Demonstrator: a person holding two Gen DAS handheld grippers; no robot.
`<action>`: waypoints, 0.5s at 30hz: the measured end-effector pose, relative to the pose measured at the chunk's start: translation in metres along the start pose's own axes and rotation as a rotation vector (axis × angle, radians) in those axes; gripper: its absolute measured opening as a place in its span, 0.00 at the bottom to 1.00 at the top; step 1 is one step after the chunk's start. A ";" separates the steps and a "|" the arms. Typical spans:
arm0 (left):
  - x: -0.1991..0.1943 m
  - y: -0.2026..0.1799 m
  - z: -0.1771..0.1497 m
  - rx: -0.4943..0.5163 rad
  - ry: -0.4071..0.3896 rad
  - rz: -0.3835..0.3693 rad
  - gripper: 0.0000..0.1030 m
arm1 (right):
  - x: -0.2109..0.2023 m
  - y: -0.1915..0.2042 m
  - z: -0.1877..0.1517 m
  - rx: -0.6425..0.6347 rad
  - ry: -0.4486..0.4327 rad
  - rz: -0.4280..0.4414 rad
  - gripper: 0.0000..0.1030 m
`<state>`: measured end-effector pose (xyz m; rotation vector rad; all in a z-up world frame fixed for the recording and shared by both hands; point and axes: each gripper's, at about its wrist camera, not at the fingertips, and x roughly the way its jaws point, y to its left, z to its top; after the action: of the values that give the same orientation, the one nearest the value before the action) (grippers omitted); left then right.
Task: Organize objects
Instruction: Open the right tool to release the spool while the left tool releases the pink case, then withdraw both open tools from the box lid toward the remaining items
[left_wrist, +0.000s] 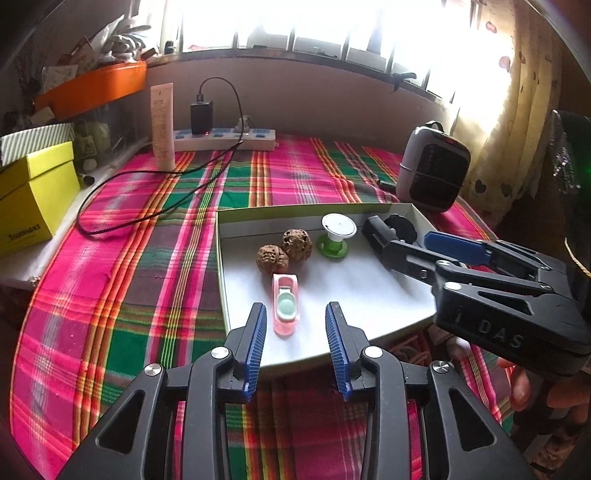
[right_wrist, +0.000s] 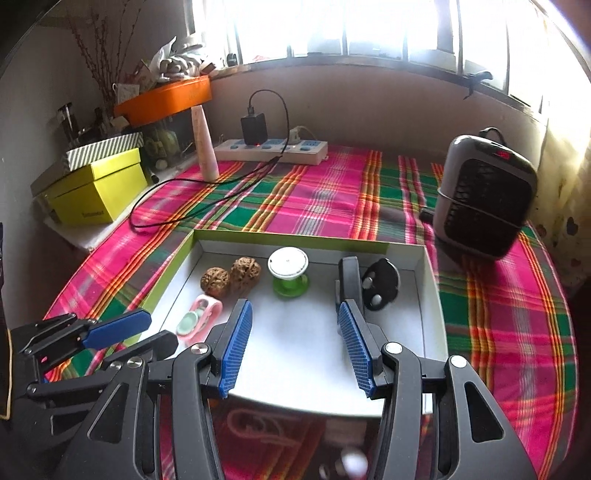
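In the shallow box (right_wrist: 430, 288) on the plaid cloth (right_wrist: 314, 199), left to right: one pink dispenser (right_wrist: 199, 318), two walnuts (right_wrist: 231, 278), one green spool (right_wrist: 289, 272), one black disc (right_wrist: 380, 284). Left gripper (left_wrist: 295, 314): jaws apart, empty, over the dispenser. Right gripper (right_wrist: 295, 317): jaws wide, empty.

white tray floor (right_wrist: 306, 332) bare in middle, walnuts (right_wrist: 231, 278), spool (right_wrist: 288, 273) crowd far wall

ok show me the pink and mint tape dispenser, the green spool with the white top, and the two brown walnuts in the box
pink and mint tape dispenser (left_wrist: 286, 306), left wrist view, on its mint wheel
green spool with white top (right_wrist: 288, 261), right wrist view, on its white top
two brown walnuts (left_wrist: 296, 243), left wrist view, on the farther walnut's shell
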<state>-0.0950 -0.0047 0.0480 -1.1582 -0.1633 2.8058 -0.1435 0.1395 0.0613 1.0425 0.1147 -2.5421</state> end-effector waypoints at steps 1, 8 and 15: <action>-0.002 0.000 -0.001 0.001 -0.003 0.002 0.31 | -0.003 0.000 -0.002 0.005 -0.004 0.000 0.49; -0.012 -0.005 -0.011 0.013 -0.008 0.009 0.31 | -0.020 -0.001 -0.018 0.018 -0.021 -0.007 0.49; -0.019 -0.009 -0.021 0.026 -0.007 -0.002 0.31 | -0.032 -0.004 -0.033 0.023 -0.031 -0.021 0.49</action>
<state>-0.0666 0.0033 0.0476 -1.1425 -0.1283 2.8017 -0.1027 0.1605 0.0592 1.0159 0.0883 -2.5832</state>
